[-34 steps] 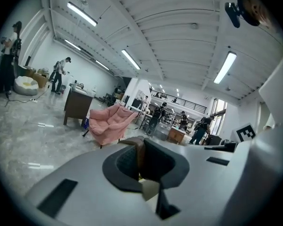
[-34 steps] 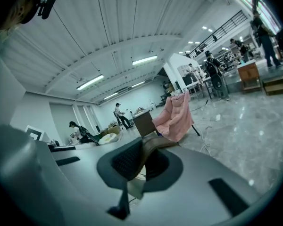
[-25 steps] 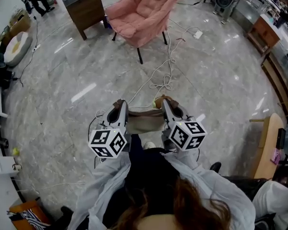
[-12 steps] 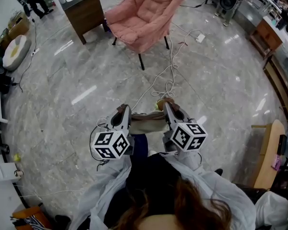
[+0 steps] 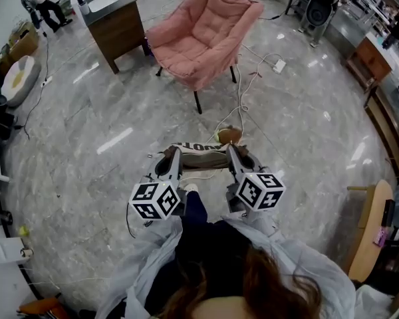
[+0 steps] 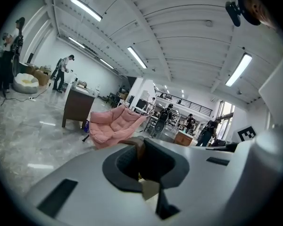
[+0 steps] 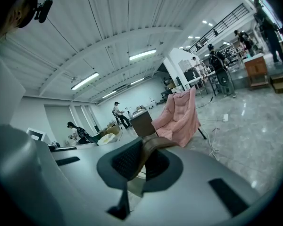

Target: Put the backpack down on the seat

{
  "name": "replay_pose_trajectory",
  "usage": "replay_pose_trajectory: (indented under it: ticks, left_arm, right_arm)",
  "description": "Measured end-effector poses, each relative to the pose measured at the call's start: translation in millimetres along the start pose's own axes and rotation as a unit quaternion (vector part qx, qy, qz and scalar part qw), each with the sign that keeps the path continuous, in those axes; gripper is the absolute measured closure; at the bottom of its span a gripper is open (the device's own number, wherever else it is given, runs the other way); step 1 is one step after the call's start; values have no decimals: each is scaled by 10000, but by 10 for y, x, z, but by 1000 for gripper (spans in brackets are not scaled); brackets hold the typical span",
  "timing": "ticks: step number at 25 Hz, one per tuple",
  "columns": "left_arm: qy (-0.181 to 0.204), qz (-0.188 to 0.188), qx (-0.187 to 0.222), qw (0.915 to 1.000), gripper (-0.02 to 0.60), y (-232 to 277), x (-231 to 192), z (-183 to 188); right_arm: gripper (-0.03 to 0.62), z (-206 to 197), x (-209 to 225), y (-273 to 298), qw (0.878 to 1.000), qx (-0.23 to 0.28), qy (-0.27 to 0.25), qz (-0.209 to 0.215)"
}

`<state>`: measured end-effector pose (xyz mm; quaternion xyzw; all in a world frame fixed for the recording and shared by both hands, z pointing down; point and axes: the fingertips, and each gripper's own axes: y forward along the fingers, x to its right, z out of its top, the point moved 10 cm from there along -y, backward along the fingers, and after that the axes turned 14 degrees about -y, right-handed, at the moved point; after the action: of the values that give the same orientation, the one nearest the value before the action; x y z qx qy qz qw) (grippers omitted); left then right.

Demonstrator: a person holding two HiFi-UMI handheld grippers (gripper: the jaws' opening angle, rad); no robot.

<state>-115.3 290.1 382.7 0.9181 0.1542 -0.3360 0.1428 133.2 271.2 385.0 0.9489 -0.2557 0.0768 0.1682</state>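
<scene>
The chair (image 5: 199, 35) is nearer now; the soft, likely sagging backpack (image 5: 201, 158) hangs between left gripper (image 5: 169, 159) and right gripper (image 5: 233, 155), each clenched on a strap (image 7: 152, 145), probably the soundest hold.

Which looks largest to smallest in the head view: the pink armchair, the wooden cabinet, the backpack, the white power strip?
1. pink armchair
2. wooden cabinet
3. backpack (partly hidden, nearer the camera; unsure against the cabinet)
4. white power strip
</scene>
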Motion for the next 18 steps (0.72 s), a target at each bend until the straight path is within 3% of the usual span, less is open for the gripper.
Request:
replay_pose_trajectory:
  ticks: [9, 18]
  left_arm:
    - [-24, 93, -281, 9996, 555, 473, -436, 334]
    - [-14, -65, -446, 9990, 557, 773, -750, 581]
  right_arm:
    - [585, 130, 1, 699, 9996, -227, -78, -124]
    - [585, 121, -28, 1103, 9992, -224, 82, -314]
